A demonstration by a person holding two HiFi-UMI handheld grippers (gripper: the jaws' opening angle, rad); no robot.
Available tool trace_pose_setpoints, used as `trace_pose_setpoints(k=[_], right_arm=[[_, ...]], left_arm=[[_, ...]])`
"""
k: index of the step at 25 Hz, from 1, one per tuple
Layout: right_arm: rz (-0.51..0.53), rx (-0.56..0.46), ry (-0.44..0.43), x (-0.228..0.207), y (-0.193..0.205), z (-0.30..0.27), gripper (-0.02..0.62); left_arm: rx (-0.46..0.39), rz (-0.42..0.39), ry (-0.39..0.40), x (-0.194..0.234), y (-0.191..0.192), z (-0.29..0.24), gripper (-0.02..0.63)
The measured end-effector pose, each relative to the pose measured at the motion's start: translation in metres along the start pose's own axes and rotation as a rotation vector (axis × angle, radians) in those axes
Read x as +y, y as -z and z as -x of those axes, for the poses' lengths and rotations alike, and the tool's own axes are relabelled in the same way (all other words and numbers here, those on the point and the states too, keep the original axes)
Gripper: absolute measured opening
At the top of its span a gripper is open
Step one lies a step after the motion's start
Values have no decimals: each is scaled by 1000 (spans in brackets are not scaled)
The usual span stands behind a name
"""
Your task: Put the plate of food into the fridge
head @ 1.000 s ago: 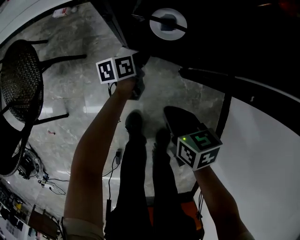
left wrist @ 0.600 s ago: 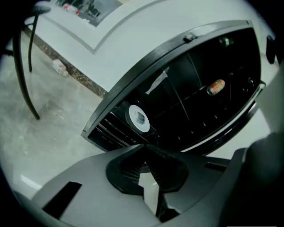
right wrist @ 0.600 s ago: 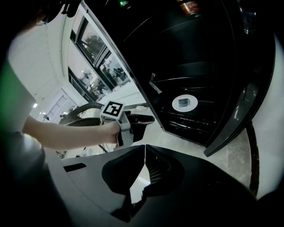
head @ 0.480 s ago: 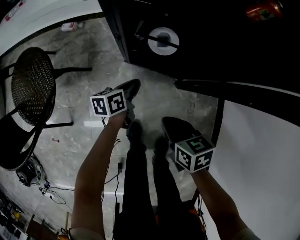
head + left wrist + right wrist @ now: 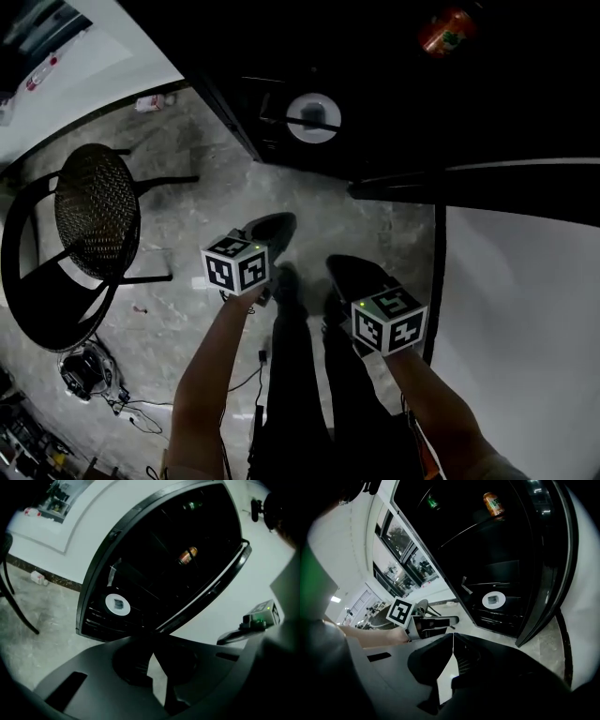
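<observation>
I am keeping my left gripper (image 5: 152, 654) and right gripper (image 5: 452, 638) clenched on nothing, jaws together, because the plate of food (image 5: 313, 117) is already sitting on a low shelf inside the open fridge (image 5: 394, 94), leaving only its door (image 5: 548, 588) to shut.

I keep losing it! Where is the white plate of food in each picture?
Head view: plate near top middle, low inside the open fridge.
Left gripper view: left of centre.
Right gripper view: right of centre.
Shared landmark: the orange can on a shelf above it.
</observation>
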State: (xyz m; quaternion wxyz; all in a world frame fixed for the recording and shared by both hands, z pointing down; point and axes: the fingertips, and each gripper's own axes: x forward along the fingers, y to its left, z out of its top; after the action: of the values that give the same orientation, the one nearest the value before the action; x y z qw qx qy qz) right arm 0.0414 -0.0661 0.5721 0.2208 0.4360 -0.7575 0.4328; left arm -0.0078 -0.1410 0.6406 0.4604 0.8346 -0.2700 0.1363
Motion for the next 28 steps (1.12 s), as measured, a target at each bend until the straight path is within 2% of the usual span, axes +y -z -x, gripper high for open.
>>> trace_pose_setpoints(k=[5,14,19,25,28], right_arm=[[-25,-37,-4,-2,-13,15,23],[-49,-62,-6,12,-35,59,23],[-49,-78,3,26,-51,83,23],[-37,-75,8,45,-68,101,23],[-35,-84,8,54,-80,116,23]], left_arm=[[37,-87,21,-37,-4,3,9],[2,-78,1,-87,-28,37,11],[29,-129,18,-125,-43,57,9],[50,-192,-12,-155,-65,78,11],[62,-188,-6,-170,-68,88,11]])
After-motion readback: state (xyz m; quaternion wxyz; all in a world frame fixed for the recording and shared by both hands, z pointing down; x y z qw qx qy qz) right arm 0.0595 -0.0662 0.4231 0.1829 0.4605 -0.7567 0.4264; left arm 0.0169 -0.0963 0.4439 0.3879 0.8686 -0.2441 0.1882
